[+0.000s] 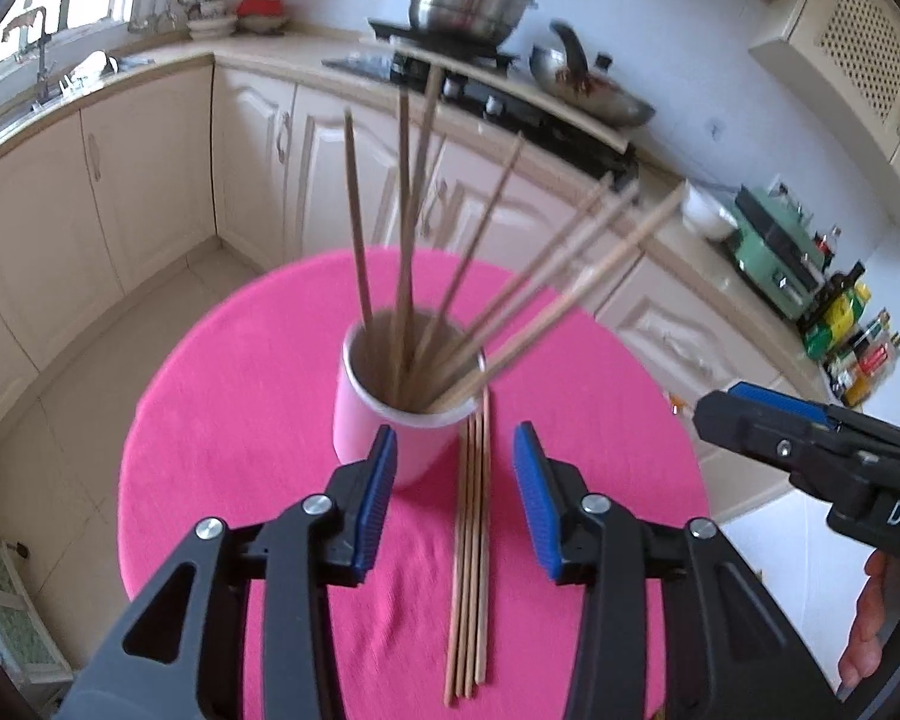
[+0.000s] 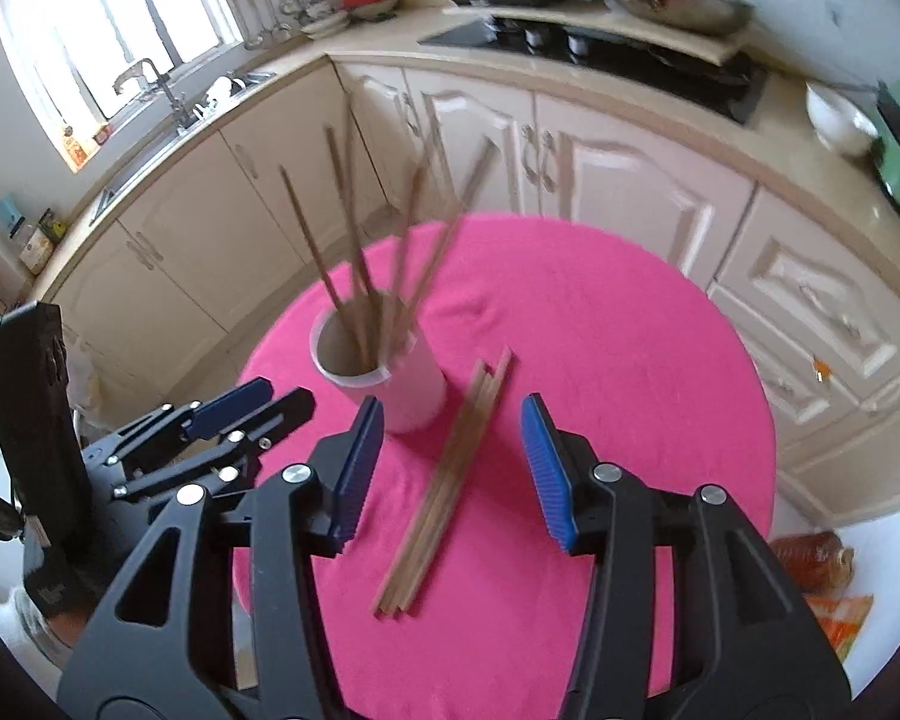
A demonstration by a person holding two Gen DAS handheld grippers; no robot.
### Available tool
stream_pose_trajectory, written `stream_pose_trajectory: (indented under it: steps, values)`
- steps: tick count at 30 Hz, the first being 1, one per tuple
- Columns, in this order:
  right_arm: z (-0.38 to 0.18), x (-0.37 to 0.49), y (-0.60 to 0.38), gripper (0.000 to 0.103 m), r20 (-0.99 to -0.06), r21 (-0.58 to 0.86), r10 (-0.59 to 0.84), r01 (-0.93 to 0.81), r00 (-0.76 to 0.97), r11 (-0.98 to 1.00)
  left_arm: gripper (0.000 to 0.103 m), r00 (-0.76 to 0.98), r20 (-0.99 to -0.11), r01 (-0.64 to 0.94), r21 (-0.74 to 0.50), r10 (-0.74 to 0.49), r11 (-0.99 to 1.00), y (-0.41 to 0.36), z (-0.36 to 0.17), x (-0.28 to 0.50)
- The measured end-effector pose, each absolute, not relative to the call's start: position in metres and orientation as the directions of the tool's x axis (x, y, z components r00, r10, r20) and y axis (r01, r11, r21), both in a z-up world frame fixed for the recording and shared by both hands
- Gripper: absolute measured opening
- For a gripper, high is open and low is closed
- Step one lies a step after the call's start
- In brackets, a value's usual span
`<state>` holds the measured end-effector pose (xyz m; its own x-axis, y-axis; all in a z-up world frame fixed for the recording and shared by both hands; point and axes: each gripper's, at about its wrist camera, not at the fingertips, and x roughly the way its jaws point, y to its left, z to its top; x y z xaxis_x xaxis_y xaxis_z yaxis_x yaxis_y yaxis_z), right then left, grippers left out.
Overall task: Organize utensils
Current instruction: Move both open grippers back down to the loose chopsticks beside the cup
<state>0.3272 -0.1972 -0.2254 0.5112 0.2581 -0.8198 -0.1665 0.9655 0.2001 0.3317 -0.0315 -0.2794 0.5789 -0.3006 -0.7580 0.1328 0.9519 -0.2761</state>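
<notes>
Pink cup [image 1: 384, 414] full of chopsticks [image 1: 438, 252] in the middle of the frame, on a round pink table [image 1: 222, 420], loose sticks [image 1: 469, 546] lying just right of it, left gripper [image 1: 455, 507] and right gripper [image 2: 453, 477] both wide apart, holding nothing.

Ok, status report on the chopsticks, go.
Left gripper open, right gripper open, both empty. Loose chopsticks flat beside pink cup. Nothing in the way.

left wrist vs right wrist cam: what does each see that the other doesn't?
Left wrist only: bottles on the counter at far right, and the hand holding the right gripper.

Right wrist only: the window over the sink, and the left gripper from the side.

Both: pink cup of chopsticks, loose chopsticks beside it, pink tablecloth, stove pots.
</notes>
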Motion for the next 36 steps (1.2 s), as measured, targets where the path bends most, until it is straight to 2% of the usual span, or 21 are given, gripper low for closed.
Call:
stream_pose_trajectory:
  steps: [4,9,17,20,27,36]
  values:
    - [-0.254,0.316,-0.213,0.048,-0.850,0.220,0.249,-0.116,0.464,0.969,0.040,0.509,-0.814,0.145,-0.240,-0.280,0.960,-0.046,-0.302,0.329]
    - [-0.299,0.309,-0.227,0.048,-0.887,0.269,0.266,-0.047,0.376,0.962,0.040,0.326,-0.900,0.165,-0.248,-0.290,0.955,-0.067,-0.349,0.335]
    - [-0.338,0.296,-0.239,0.049,-0.919,0.283,0.270,0.004,0.286,0.959,0.040,0.225,-0.948,0.167,-0.189,-0.224,0.968,-0.080,-0.401,0.347]
    - [-0.346,0.297,-0.245,0.050,-0.921,0.301,0.283,0.027,0.269,0.953,0.040,0.203,-0.966,0.180,-0.127,-0.163,0.975,-0.083,-0.416,0.352]
    - [-0.352,0.305,-0.249,0.051,-0.923,0.305,0.284,0.046,0.258,0.951,0.040,0.214,-0.970,0.226,-0.069,-0.119,0.972,-0.096,-0.418,0.359]
    - [-0.355,0.315,-0.247,0.053,-0.925,0.306,0.286,0.044,0.249,0.951,0.040,0.174,-0.976,0.208,-0.095,-0.132,0.974,-0.085,-0.415,0.367]
